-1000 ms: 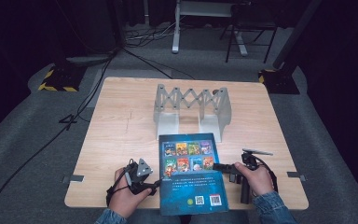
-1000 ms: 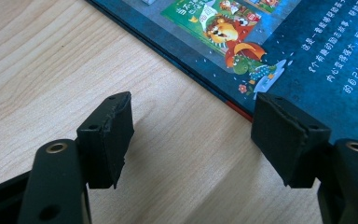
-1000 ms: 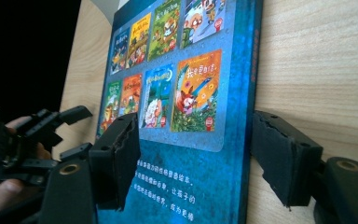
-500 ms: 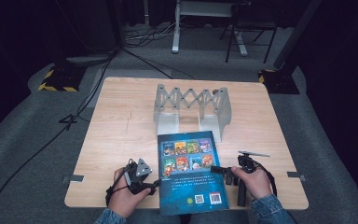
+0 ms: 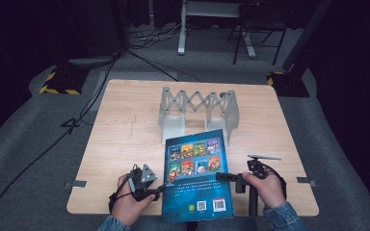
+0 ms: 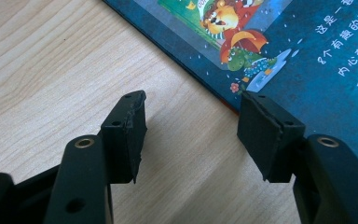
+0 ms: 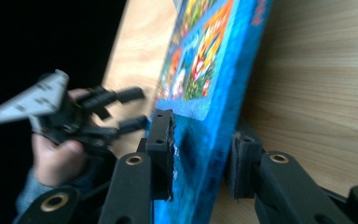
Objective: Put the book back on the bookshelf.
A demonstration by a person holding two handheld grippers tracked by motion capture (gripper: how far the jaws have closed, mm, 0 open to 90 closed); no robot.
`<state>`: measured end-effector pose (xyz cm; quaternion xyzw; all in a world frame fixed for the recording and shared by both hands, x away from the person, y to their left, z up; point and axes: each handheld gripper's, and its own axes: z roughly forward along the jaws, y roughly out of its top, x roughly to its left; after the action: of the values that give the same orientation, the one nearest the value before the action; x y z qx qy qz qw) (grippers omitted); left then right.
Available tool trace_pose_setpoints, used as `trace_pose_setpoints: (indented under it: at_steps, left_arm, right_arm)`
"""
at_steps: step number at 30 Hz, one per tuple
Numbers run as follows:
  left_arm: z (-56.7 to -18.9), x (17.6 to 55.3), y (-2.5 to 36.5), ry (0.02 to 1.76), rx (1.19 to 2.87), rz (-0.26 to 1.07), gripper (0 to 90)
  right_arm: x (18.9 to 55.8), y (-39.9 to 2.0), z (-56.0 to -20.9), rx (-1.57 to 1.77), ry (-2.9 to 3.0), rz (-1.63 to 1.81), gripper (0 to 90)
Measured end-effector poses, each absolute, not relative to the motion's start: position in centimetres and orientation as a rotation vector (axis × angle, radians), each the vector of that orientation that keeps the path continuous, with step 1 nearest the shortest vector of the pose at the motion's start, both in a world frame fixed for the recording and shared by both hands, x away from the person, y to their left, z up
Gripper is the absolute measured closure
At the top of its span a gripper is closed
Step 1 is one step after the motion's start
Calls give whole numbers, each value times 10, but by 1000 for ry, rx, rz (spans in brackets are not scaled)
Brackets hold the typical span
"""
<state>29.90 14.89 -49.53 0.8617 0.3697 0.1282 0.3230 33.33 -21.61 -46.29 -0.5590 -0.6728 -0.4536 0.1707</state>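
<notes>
Now black jaws pinch the glossy flat book [image 7: 214, 93] over grainy wood.

Lit tabletop, dark surroundings, soft close-up blur

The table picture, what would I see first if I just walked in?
The bright blue picture book with cartoon covers, lying at the near edge of the wooden table. The right claw has its edge between its jaws, and the left claw sits beside the book's other edge, gripping nothing. Behind the book stands a grey zigzag rack.
</notes>
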Motion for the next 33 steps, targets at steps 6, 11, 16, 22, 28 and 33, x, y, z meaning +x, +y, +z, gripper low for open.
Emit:
trace_pose_setpoints:
  at_steps: [6, 11, 16, 22, 28, 33]
  left_arm:
    - [-496, 300, 151, 975, 2252, 328, 413]
    - [-495, 301, 154, 975, 2256, 320, 368]
    - [-495, 300, 156, 986, 2246, 303, 344]
    - [-495, 300, 156, 977, 2241, 281, 326]
    - [-493, 299, 157, 972, 2231, 283, 324]
    - [-494, 299, 155, 965, 2231, 275, 324]
  right_arm:
    - [335, -211, -463, -1541, -1884, -1317, 728]
    - [330, -209, -457, -1504, -1877, -1348, 756]
    - [325, -208, -457, -1499, -1867, -1372, 764]
    - [318, -216, -454, -1497, -1811, -1387, 802]
    - [316, -222, -449, -1482, -1778, -1466, 833]
    - [311, -218, -435, -1447, -1834, -1539, 837]
